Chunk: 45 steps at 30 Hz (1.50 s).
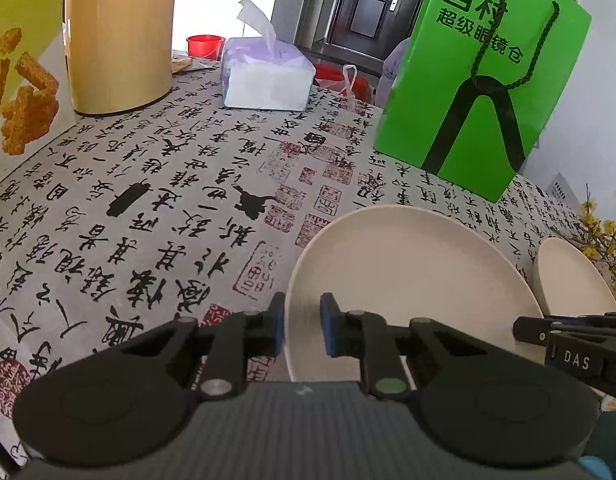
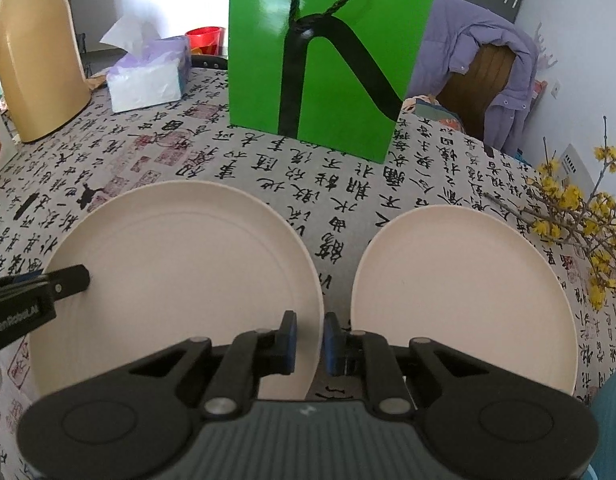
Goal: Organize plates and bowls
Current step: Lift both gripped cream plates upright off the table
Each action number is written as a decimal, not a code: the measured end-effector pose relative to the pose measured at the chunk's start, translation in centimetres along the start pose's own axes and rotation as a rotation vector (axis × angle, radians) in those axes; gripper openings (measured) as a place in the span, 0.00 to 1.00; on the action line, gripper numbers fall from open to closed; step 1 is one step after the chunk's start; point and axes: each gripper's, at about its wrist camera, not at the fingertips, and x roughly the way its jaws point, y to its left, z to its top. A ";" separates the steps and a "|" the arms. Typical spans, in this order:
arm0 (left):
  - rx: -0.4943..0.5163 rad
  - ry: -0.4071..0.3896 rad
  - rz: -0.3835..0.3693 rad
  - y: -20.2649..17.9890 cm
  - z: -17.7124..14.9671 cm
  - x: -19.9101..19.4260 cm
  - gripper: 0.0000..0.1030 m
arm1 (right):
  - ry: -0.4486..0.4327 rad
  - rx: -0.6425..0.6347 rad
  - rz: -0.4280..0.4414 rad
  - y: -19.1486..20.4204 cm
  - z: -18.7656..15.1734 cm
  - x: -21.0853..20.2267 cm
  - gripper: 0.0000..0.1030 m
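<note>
worktop [image 2: 268,168] covered by calligraphy-print cloth | dark panelled door [image 1: 372,0] seen behind | white wall [image 2: 580,60] at right | wooden chair [image 2: 488,80] draped with lilac jacket [image 2: 468,40] | daylight

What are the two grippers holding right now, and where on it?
Both hold the left plate: left gripper on its left rim, right gripper on its right rim.

Two cream plates lie flat (rims apart) on the cloth: one [image 2: 180,256] at nine o'clock, the other [image 2: 464,292] at three.
</note>
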 end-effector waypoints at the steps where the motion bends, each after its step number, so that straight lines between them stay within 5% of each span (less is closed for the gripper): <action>1: -0.001 -0.001 0.000 0.0 0.0 0.0 0.18 | -0.005 0.000 0.003 -0.1 0.0 -0.1 0.12; 45: -0.102 -0.207 -0.002 2.1 2.6 -6.0 0.18 | -0.289 0.027 0.105 0.5 1.0 -7.0 0.07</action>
